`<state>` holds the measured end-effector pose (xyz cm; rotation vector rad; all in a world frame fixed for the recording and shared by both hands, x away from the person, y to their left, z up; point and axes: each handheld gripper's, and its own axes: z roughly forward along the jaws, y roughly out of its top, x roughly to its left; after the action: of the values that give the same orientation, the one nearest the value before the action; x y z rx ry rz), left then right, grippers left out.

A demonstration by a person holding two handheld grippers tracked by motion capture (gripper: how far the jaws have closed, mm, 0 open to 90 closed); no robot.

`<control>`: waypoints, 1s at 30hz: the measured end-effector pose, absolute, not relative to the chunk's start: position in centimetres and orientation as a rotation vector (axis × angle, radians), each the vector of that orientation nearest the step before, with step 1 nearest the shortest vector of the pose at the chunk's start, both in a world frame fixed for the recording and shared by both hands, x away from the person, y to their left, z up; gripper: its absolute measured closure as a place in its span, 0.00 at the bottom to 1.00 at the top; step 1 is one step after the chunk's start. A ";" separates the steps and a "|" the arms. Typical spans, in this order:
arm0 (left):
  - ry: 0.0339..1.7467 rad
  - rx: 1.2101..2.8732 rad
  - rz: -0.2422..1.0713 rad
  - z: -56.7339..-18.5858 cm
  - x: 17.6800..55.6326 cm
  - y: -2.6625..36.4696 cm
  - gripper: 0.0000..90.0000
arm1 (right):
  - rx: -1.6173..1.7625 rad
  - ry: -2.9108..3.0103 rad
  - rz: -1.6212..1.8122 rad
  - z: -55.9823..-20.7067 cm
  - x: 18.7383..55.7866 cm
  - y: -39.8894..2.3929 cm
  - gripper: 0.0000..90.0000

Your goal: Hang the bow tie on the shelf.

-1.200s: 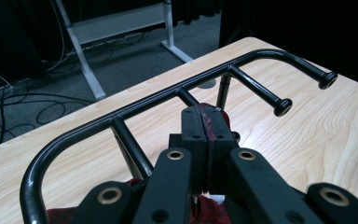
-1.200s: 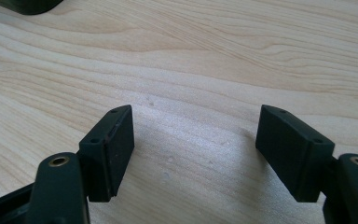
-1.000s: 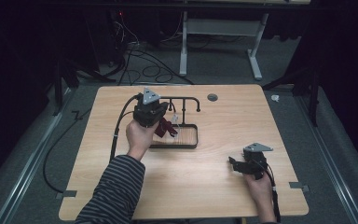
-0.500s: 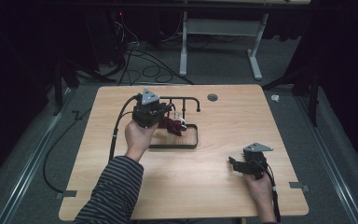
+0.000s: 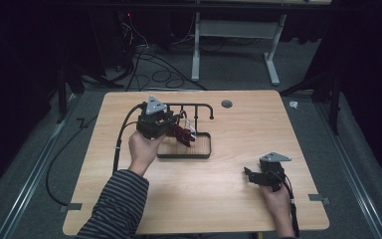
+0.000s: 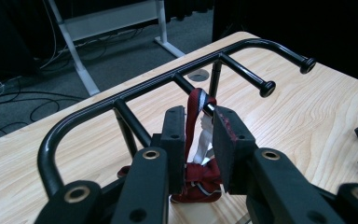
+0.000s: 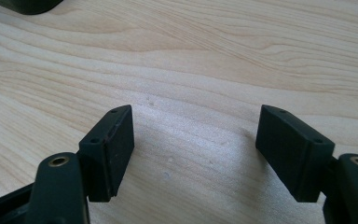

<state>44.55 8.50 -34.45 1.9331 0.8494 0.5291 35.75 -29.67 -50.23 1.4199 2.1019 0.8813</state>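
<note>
Your left gripper [image 6: 200,135] sits at the black metal rack with pegs [image 6: 135,91], left of centre in the high view. Its jaws have just been opening, spread either side of the dark red strap with a white tag [image 6: 196,109], which hangs from a peg between them, unpinched. Your right gripper [image 5: 258,175], lower right, rests on the light wooden table [image 5: 238,129], jaws spread wide, holding nothing.

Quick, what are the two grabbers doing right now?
Left hand-held gripper: jaws have just been opening; the red strap hangs on the black rack between them, not pinched.
Right hand-held gripper: open, holding nothing.
</note>
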 end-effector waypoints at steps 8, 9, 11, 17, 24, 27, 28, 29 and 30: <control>0.849 1.924 0.531 -34.5 44.1 9.0 0.81 | 1.419 2.102 0.881 -50.2 35.8 -29.7 0.32; 0.850 1.931 0.531 -34.5 44.0 9.1 0.80 | 1.418 2.102 0.881 -50.2 35.8 -29.7 0.32; 0.849 1.932 0.529 -34.5 43.9 9.1 0.78 | 1.419 2.102 0.880 -50.2 35.8 -29.7 0.32; 0.848 1.927 0.528 -34.4 43.7 9.4 0.77 | 1.419 2.102 0.880 -50.2 35.7 -29.7 0.32; 0.849 1.921 0.535 -34.4 43.2 9.9 0.76 | 1.419 2.102 0.881 -50.2 35.8 -29.7 0.32; 0.854 1.917 0.536 -34.5 43.0 10.2 0.76 | 1.419 2.102 0.881 -50.2 35.8 -29.7 0.32; 0.856 1.915 0.535 -34.5 42.9 10.4 0.75 | 1.419 2.102 0.880 -50.2 35.8 -29.7 0.32; 0.857 1.915 0.536 -34.5 42.9 10.4 0.75 | 1.419 2.102 0.880 -50.2 35.8 -29.7 0.32; 0.858 1.913 0.536 -34.6 42.8 10.5 0.75 | 1.419 2.102 0.880 -50.2 35.8 -29.7 0.32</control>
<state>42.78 10.52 -34.56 1.9135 0.8577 0.5358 35.75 -29.65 -50.23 1.4188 2.1019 0.8802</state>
